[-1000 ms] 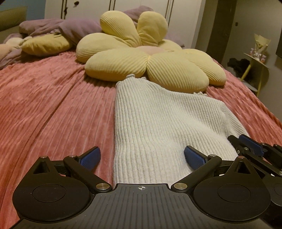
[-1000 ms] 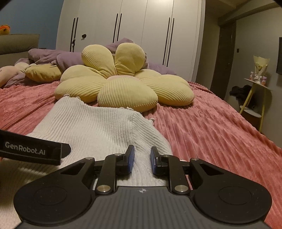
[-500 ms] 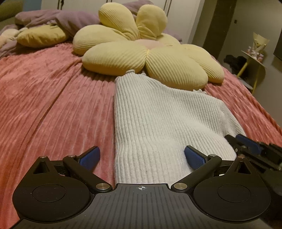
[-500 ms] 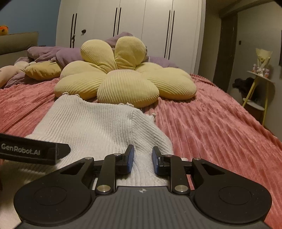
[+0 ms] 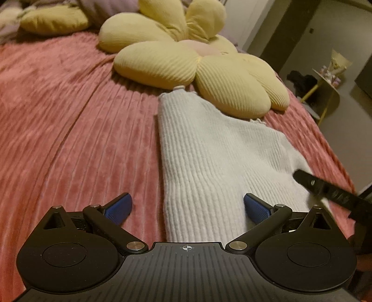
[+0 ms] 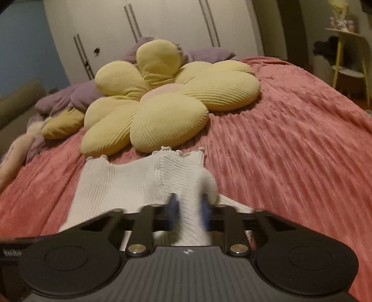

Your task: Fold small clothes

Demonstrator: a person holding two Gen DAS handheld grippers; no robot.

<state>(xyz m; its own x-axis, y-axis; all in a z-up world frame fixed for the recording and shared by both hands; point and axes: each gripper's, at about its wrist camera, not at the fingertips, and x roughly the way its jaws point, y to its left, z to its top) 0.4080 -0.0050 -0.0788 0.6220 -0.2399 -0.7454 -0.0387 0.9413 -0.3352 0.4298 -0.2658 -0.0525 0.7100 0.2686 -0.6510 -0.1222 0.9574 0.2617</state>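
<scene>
A white ribbed knit garment [image 5: 216, 158] lies flat on the pink bedspread [image 5: 69, 120], its far edge against a yellow flower cushion. My left gripper [image 5: 187, 208] is open, low over the garment's near left edge, with one blue finger on each side of that edge. My right gripper [image 6: 188, 208] is shut on the garment's right near part [image 6: 186, 176] and holds it raised above the bed. The right gripper's body [image 5: 330, 192] shows blurred at the right of the left wrist view.
A yellow flower cushion [image 6: 162, 104] lies just beyond the garment. Purple bedding [image 6: 76, 97] and a small yellow pillow [image 5: 53, 21] are at the head of the bed. A yellow side table [image 6: 346, 46] stands off the bed's right side. White wardrobes [image 6: 162, 27] stand behind.
My right gripper has lifted and tilted with the garment's right side pinched, raising that fabric. My left gripper has crept forward and tilted, still open.
</scene>
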